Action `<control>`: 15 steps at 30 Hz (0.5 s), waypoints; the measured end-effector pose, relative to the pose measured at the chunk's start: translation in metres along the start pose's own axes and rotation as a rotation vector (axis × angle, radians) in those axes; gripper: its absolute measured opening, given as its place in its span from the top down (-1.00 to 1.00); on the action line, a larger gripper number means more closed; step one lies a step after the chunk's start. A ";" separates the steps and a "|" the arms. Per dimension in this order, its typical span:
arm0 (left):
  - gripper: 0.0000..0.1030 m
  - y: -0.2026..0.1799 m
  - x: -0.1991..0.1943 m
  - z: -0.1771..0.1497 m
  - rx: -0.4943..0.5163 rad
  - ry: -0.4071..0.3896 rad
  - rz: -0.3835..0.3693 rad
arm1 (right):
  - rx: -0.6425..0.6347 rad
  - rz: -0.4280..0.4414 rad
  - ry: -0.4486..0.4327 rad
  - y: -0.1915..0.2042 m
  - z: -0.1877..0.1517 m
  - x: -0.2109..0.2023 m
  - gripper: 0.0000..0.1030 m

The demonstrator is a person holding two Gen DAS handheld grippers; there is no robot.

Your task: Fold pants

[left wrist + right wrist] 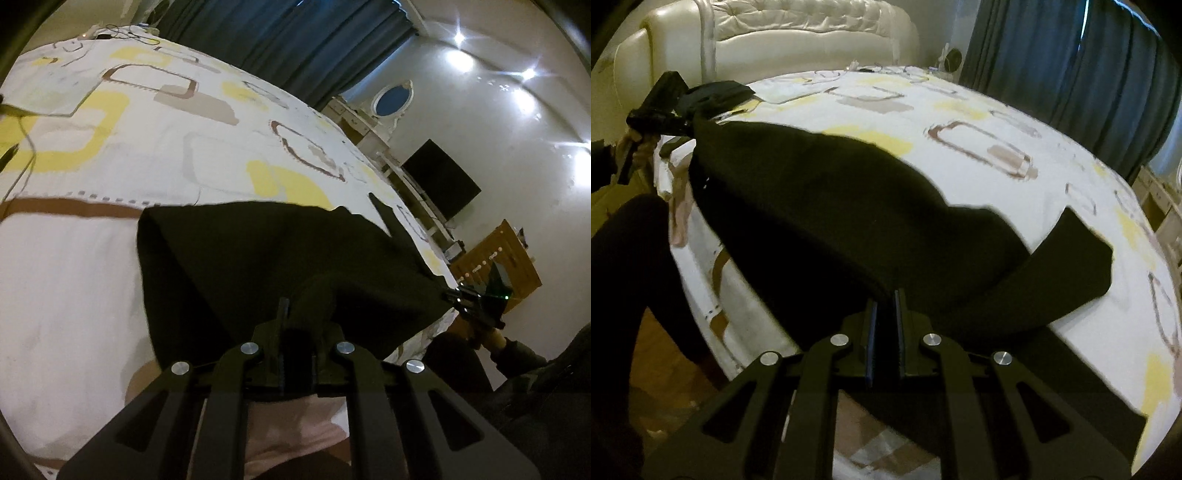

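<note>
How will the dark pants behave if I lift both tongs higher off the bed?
Likely floppy: the pants sag between the left tongs and right tongs. A loose strip lying on the bedspread would probably dangle. They look light.

Both the left gripper (301, 325) and right gripper (885, 306) point downward, jaws clamped on the pants (258, 258), spread apart along its near edge.

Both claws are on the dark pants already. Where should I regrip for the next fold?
Probably the loose leg end of the dark fabric pants. It lies flat on the patterned bedsheet, away from the bunched cloth. Come from the bed's near edge, pinching its free hem.
</note>
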State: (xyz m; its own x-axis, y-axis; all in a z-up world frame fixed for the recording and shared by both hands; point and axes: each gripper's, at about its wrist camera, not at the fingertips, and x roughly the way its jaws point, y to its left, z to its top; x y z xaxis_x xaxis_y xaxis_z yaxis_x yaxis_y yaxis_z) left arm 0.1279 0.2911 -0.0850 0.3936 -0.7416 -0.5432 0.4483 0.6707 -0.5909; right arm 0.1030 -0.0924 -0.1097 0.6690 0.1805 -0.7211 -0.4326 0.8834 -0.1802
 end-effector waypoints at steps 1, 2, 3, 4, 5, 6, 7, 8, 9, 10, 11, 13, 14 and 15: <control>0.76 0.002 0.001 -0.001 0.001 0.004 0.011 | 0.000 0.002 0.005 0.003 -0.004 0.002 0.84; 0.72 0.004 0.001 -0.003 -0.001 0.008 0.017 | 0.000 0.002 0.013 0.006 -0.006 0.005 0.83; 0.62 0.006 0.000 -0.006 0.003 0.011 0.040 | -0.009 -0.002 0.021 0.010 -0.010 0.007 0.83; 0.58 0.007 0.000 -0.007 0.007 0.010 0.058 | -0.026 -0.009 0.025 0.014 -0.013 0.008 0.82; 0.53 0.009 -0.002 -0.009 0.011 0.008 0.084 | -0.038 -0.016 0.029 0.018 -0.016 0.009 0.81; 0.44 0.010 -0.003 -0.010 0.011 0.006 0.103 | -0.050 -0.019 0.035 0.020 -0.018 0.011 0.80; 0.38 0.011 -0.005 -0.012 0.009 0.005 0.117 | -0.063 -0.028 0.046 0.024 -0.020 0.014 0.78; 0.22 0.013 -0.007 -0.013 0.006 0.002 0.145 | -0.066 -0.033 0.046 0.024 -0.021 0.016 0.76; -0.05 0.015 -0.009 -0.015 0.003 0.000 0.172 | -0.066 -0.037 0.044 0.025 -0.022 0.016 0.73; -0.18 0.018 -0.013 -0.017 -0.003 -0.013 0.220 | -0.063 -0.033 0.047 0.026 -0.024 0.017 0.67; -0.35 0.021 -0.018 -0.018 -0.013 -0.026 0.266 | -0.060 -0.032 0.048 0.027 -0.025 0.018 0.63; -0.42 0.027 -0.027 -0.021 -0.047 -0.046 0.331 | -0.048 -0.033 0.040 0.027 -0.025 0.014 0.45; -0.48 0.030 -0.033 -0.021 -0.075 -0.061 0.368 | -0.037 -0.030 0.035 0.025 -0.024 0.012 0.37; -0.55 0.030 -0.037 -0.021 -0.097 -0.075 0.395 | -0.015 -0.017 0.027 0.022 -0.024 0.008 0.11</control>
State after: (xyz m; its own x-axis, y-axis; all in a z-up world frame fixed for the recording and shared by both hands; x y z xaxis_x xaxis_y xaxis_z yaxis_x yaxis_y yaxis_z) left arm 0.1098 0.3391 -0.0957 0.5790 -0.4230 -0.6971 0.1747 0.8994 -0.4006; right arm 0.0839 -0.0817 -0.1352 0.6599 0.1538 -0.7354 -0.4307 0.8794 -0.2026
